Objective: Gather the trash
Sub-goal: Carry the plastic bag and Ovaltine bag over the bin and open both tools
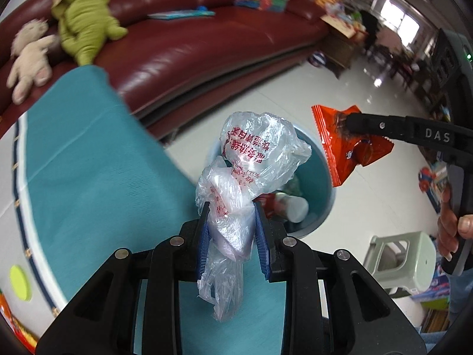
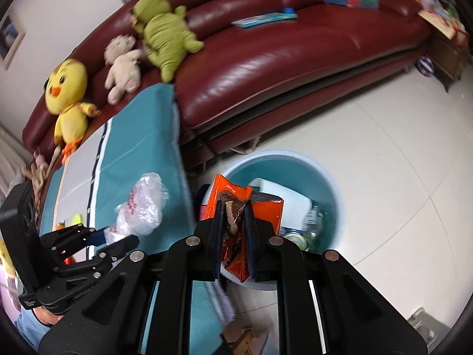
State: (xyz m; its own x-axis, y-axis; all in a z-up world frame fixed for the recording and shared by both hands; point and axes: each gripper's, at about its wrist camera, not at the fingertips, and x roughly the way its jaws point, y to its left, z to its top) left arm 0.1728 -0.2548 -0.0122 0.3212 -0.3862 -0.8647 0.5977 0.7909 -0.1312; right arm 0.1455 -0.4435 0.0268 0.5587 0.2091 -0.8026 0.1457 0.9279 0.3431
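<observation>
My left gripper (image 1: 232, 222) is shut on a crumpled clear plastic bag (image 1: 254, 159) with red print, held above the table's edge, beside the blue bin (image 1: 322, 174). My right gripper (image 2: 233, 216) is shut on an orange snack wrapper (image 2: 236, 198) with a brown scrap in it, held over the rim of the bin (image 2: 334, 183). The bin stands on the floor and holds several pieces of trash. In the left wrist view the right gripper (image 1: 351, 124) holds the wrapper (image 1: 346, 145) to the right of the bin. In the right wrist view the left gripper (image 2: 115, 236) holds the bag (image 2: 145, 204) at the left.
A teal cloth covers the table (image 1: 88, 159) at the left. A dark red sofa (image 2: 280, 53) with plush toys (image 2: 162, 35) stands behind. A pale green stool (image 1: 405, 263) stands on the white floor at the right. A small yellow-green disc (image 1: 20, 282) lies on the table.
</observation>
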